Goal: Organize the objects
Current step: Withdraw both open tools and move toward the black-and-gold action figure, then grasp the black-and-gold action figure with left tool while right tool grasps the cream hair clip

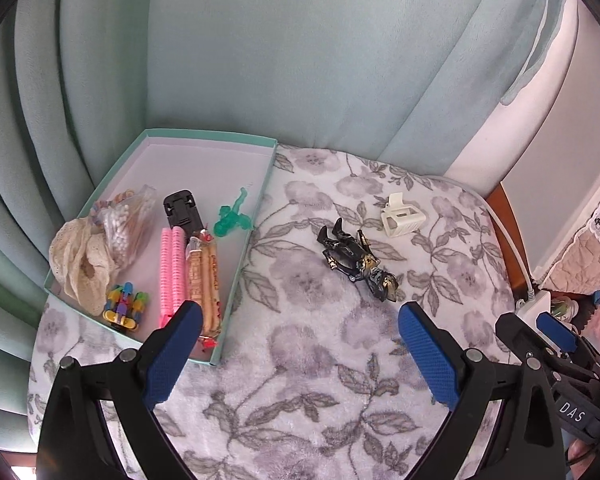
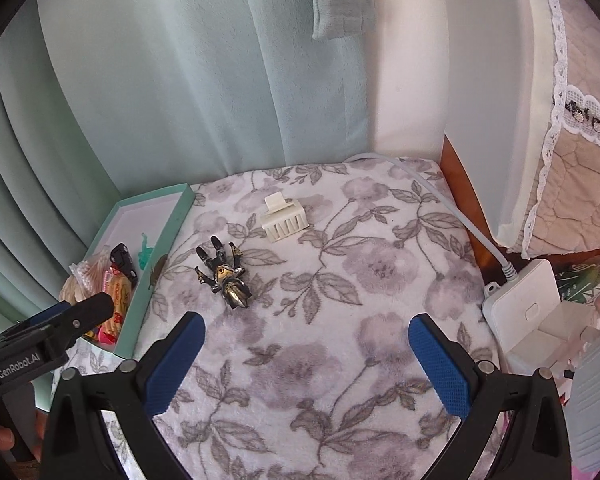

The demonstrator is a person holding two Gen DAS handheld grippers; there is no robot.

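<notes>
Floral fleece blanket (image 2: 340,340) covers the counter; soft, uneven support under everything. Teal tray (image 1: 236,264) sits at its left edge, already holding a lace cloth, pink combs, snack packets, a black stand and a green figure.

Two items lie loose on the blanket, well apart from the tray: black-and-gold action figure (image 1: 358,258), lying flat with limbs splayed, and just beyond it a cream hair claw clip (image 1: 402,216).

Handling judgement: both light, rigid plastic. Figure's jointed limbs may swivel; grasp across the torso. Clip is springy and ribbed; pinch the body, not the teeth.

Left gripper (image 1: 300,356) spread wide, empty. Right gripper (image 2: 306,364) likewise wide, empty.
</notes>
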